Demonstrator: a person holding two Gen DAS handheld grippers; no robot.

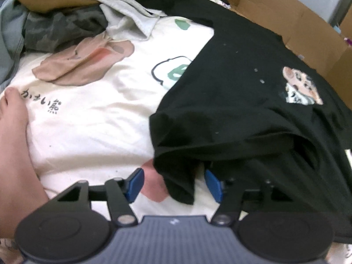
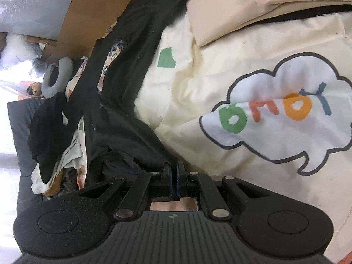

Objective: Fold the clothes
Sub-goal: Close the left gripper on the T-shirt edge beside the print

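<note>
Left wrist view: left gripper (image 1: 173, 186) open, sleeve hem of black T-shirt (image 1: 242, 101) loose between blue pads, not pinched. Right gripper (image 2: 173, 181) shut, nothing visibly held. One black T-shirt, partly folded, lying on cream printed sheet (image 1: 92, 118). Farther back, unfolded pile of clothes (image 1: 72, 19), several pieces, still waiting.

I see cream printed bedsheet (image 1: 92, 118) underneath | brown cardboard box (image 1: 286, 22) along far edge | grey neck pillow (image 2: 58, 73) beside cardboard
</note>
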